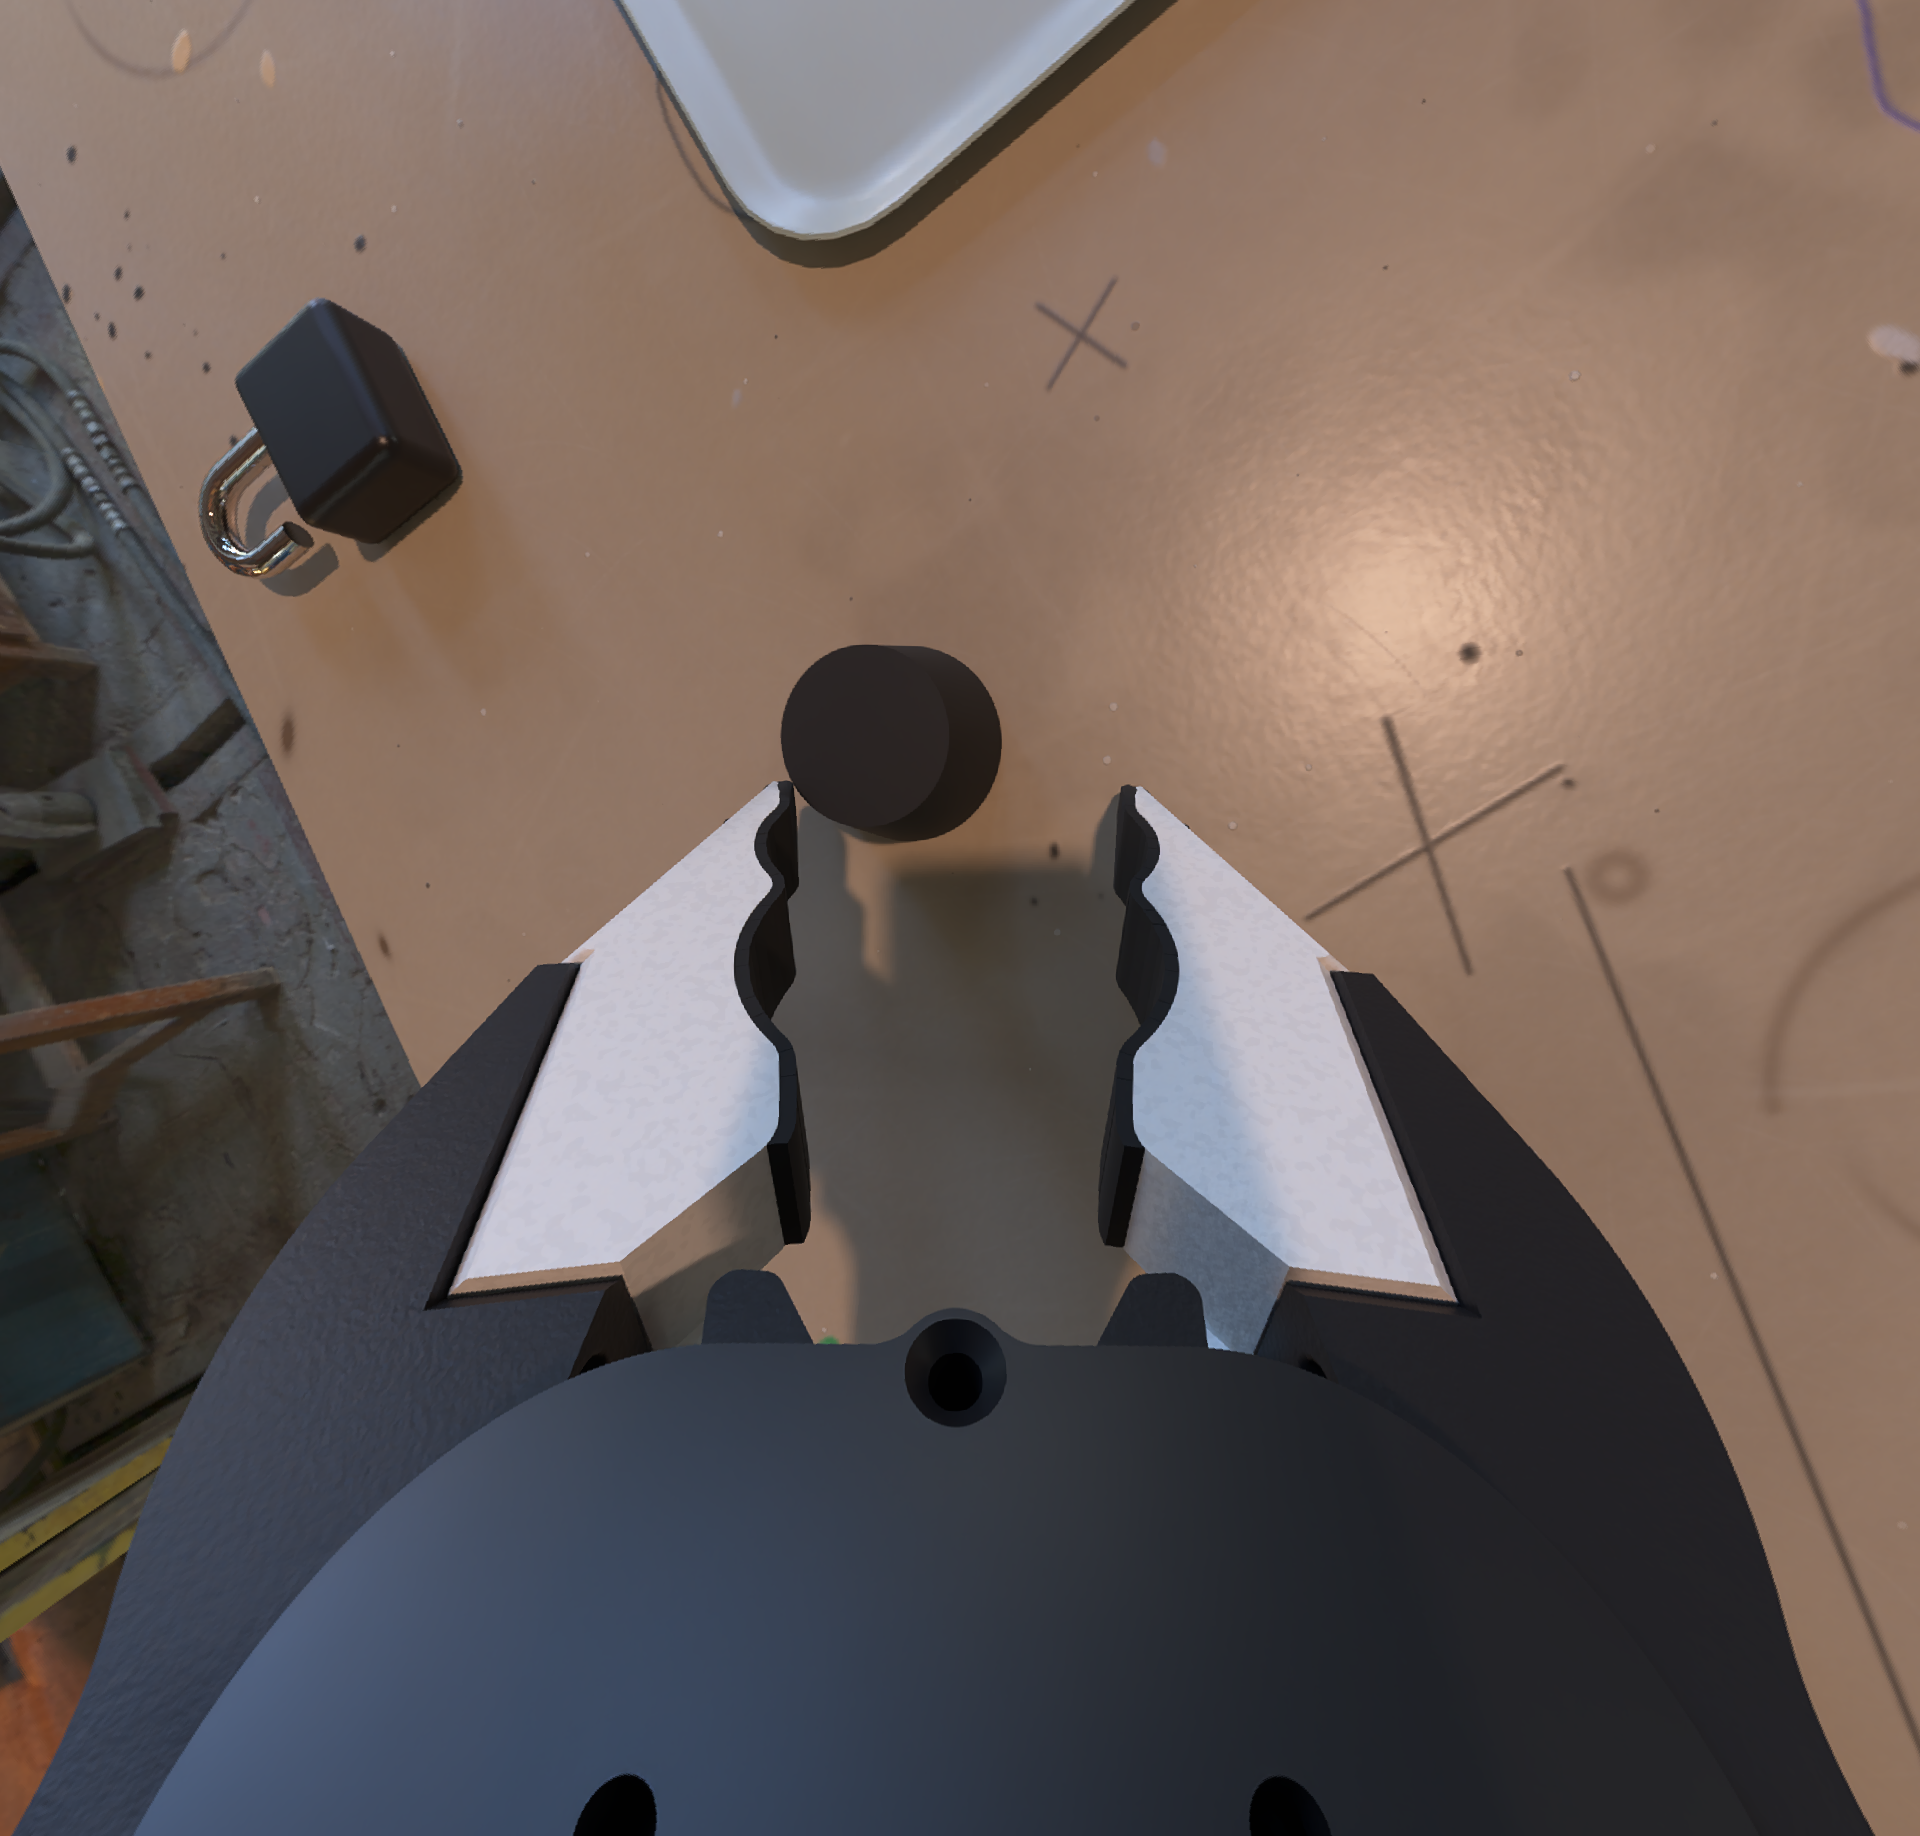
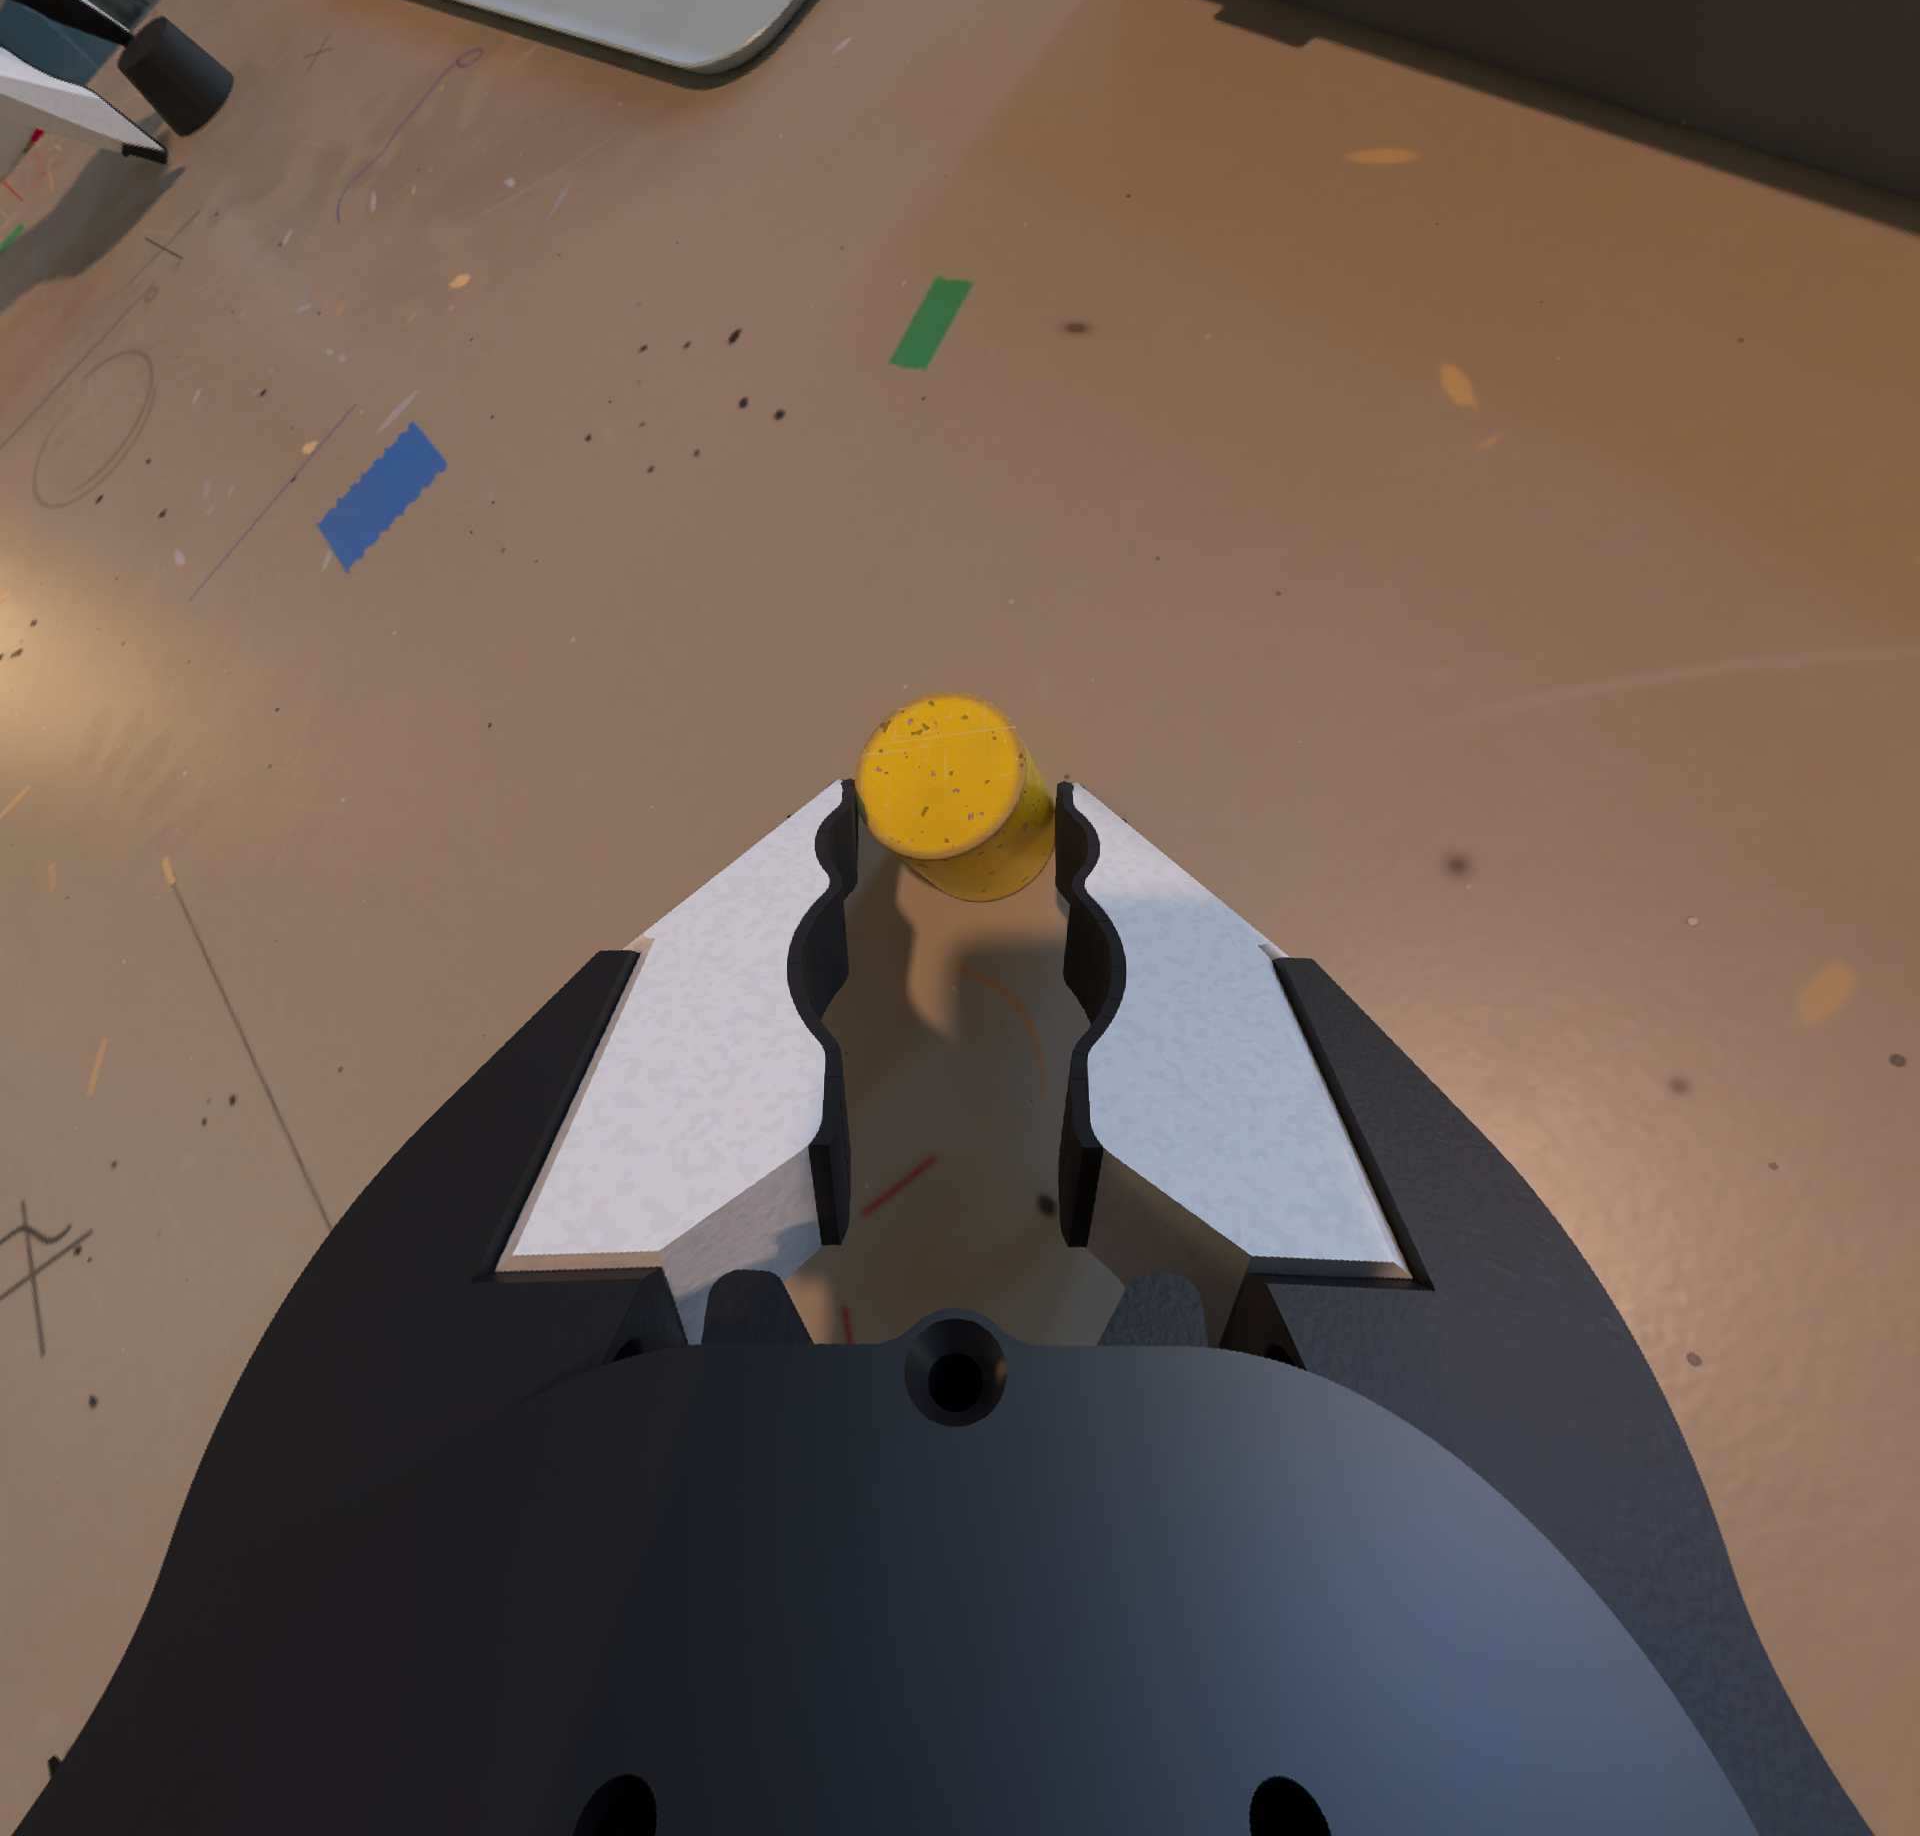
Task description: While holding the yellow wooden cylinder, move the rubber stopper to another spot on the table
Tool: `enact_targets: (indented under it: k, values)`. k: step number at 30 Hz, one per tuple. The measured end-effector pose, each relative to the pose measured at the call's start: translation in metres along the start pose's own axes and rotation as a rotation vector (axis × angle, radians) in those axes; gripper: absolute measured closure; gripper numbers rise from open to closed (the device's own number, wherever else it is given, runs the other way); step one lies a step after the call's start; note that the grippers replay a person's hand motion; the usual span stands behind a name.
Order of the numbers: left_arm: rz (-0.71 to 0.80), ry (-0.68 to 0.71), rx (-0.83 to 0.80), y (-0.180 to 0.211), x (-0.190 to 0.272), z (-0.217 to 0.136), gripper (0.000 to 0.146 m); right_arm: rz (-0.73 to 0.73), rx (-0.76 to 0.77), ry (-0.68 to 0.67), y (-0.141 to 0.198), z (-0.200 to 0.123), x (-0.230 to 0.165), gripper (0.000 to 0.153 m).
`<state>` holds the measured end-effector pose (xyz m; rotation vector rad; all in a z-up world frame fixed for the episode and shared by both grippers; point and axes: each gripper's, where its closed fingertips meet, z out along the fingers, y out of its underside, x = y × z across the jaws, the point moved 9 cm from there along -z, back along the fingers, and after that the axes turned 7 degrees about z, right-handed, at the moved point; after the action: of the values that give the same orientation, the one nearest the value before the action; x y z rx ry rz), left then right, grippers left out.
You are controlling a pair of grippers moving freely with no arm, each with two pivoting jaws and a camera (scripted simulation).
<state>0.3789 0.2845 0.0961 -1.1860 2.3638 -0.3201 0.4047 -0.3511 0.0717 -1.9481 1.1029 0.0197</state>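
Our right gripper (image 2: 956, 799) clamps the yellow wooden cylinder (image 2: 951, 794) as the task demands; our left gripper (image 1: 956, 799) gapes, unclenched, around the rubber stopper (image 1: 888, 742) on the desk (image 1: 1351, 539), ready to grasp it

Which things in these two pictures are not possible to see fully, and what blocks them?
- Left wrist view: tray, cut off by the top edge.
- Left wrist view: rubber stopper, base hidden by its own body.
- Right wrist view: yellow cylinder, contact with the right gripper unclear.
- Right wrist view: dark box, cut off at the corner.
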Motion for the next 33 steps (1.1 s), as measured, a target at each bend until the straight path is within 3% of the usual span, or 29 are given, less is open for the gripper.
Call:
enact_targets:
  k: [10, 14, 21, 23, 26, 33]
  values:
    - [-0.054, -0.014, 0.015, -0.001, 0.000, 0.002, 0.086, -0.002, 0.000, -0.005, 0.000, 0.000, 0.000, 0.115]
    - [-0.062, -0.069, 0.000, -0.001, -0.002, 0.003, 0.100, -0.001, 0.000, -0.007, 0.000, 0.000, 0.000, 0.115]
    - [-0.222, -0.028, 0.024, -0.001, -0.013, 0.011, 0.072, -0.003, -0.001, -0.007, 0.000, 0.000, 0.000, 0.115]
    - [-0.312, 0.049, 0.065, 0.001, -0.016, 0.015, 0.080, -0.003, -0.001, -0.008, 0.000, 0.000, 0.000, 0.115]
    - [-0.376, 0.051, 0.085, 0.004, -0.019, 0.017, 0.106, -0.004, -0.001, -0.009, 0.001, 0.000, -0.001, 0.115]
    - [-0.362, 0.040, 0.079, 0.004, -0.015, 0.014, 0.107, -0.003, 0.004, -0.016, 0.000, -0.001, 0.000, 0.115]
